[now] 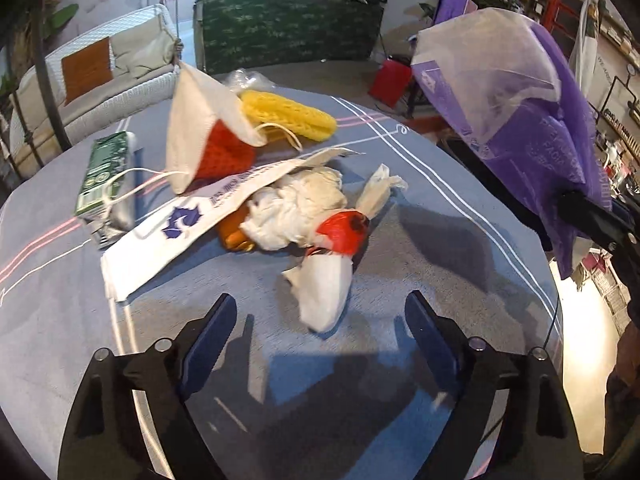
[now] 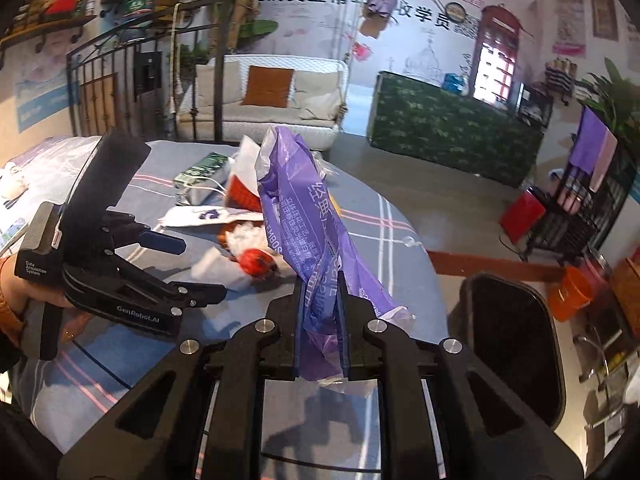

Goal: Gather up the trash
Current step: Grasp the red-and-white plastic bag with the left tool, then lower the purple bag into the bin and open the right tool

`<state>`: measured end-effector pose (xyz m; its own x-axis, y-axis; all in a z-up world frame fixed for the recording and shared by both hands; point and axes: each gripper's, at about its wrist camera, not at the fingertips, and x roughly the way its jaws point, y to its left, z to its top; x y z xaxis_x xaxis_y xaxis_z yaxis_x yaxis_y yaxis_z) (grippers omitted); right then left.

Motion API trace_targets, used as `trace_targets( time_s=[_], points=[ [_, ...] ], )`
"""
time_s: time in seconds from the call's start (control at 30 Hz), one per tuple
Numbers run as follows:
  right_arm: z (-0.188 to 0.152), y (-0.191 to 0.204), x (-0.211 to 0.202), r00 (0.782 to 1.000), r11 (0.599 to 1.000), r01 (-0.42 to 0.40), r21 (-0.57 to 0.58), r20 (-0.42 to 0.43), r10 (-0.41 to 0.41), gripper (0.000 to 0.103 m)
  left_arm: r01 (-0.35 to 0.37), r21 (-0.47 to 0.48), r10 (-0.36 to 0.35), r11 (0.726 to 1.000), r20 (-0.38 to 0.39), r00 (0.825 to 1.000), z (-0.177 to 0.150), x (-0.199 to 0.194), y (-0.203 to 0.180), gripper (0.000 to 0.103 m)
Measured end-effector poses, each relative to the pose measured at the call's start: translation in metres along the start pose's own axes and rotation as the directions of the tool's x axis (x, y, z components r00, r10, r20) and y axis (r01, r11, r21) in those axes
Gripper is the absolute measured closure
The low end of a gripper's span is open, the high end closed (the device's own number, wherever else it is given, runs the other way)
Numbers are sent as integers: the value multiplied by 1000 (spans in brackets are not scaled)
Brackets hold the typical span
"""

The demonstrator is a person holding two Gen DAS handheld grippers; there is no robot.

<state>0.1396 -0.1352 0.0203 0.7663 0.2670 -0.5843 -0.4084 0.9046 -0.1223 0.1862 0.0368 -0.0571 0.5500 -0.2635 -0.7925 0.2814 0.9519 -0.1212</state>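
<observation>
My left gripper point(image 1: 320, 312) is open and empty, just in front of a white and red crumpled wrapper point(image 1: 332, 256) on the blue tablecloth point(image 1: 460, 240). Behind it lie crumpled white paper point(image 1: 296, 204), a white paper bag with a purple logo point(image 1: 192, 224), a white and red paper bag point(image 1: 204, 132), yellow foam netting point(image 1: 292, 114) and a green carton point(image 1: 102, 172). My right gripper point(image 2: 320, 292) is shut on a purple plastic bag point(image 2: 304, 208), held up to the right of the pile; the bag also shows in the left wrist view point(image 1: 520, 120). The left gripper shows in the right wrist view point(image 2: 188, 268).
The round table's edge point(image 1: 556, 280) runs close on the right. A black chair point(image 2: 516, 344) stands by the table. A white sofa point(image 2: 280, 96), a green covered counter point(image 2: 452, 128) and a black rack point(image 2: 580, 200) stand farther off.
</observation>
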Motion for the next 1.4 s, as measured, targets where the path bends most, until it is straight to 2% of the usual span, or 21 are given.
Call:
trace_targets(
  time_s=[0.23, 0.33, 0.37, 0.4, 0.5, 0.8, 1.17, 1.4],
  points=[
    [-18, -17, 1, 999, 998, 42, 50, -24, -41, 89, -11, 21, 12, 1000, -33, 999, 10, 25, -6, 35],
    [-23, -25, 2, 998, 995, 54, 81, -32, -52, 89, -29, 23, 29, 999, -41, 999, 13, 33, -9, 50],
    [-24, -27, 3, 998, 994, 57, 88, -33, -54, 89, -25, 18, 26, 1000, -40, 999, 14, 34, -9, 59],
    [-26, -29, 3, 998, 994, 60, 94, -33, -57, 89, -24, 10, 25, 1000, -39, 999, 15, 34, -9, 72],
    [-28, -32, 5, 997, 992, 71, 107, -37, -67, 89, -22, 0, 22, 1000, -25, 999, 15, 30, -11, 83],
    [-40, -68, 8, 993, 963, 118, 243, -54, -107, 89, 34, 49, -37, 998, 57, 998, 21, 12, -47, 88],
    [-52, -124, 5, 977, 906, 213, 365, -66, -203, 89, 118, 107, -136, 987, 176, 975, 48, -5, -102, 88],
    [-66, -167, 20, 958, 851, 287, 439, -141, -250, 89, 149, 151, -175, 977, 178, 968, 55, 5, -124, 88]
  ],
)
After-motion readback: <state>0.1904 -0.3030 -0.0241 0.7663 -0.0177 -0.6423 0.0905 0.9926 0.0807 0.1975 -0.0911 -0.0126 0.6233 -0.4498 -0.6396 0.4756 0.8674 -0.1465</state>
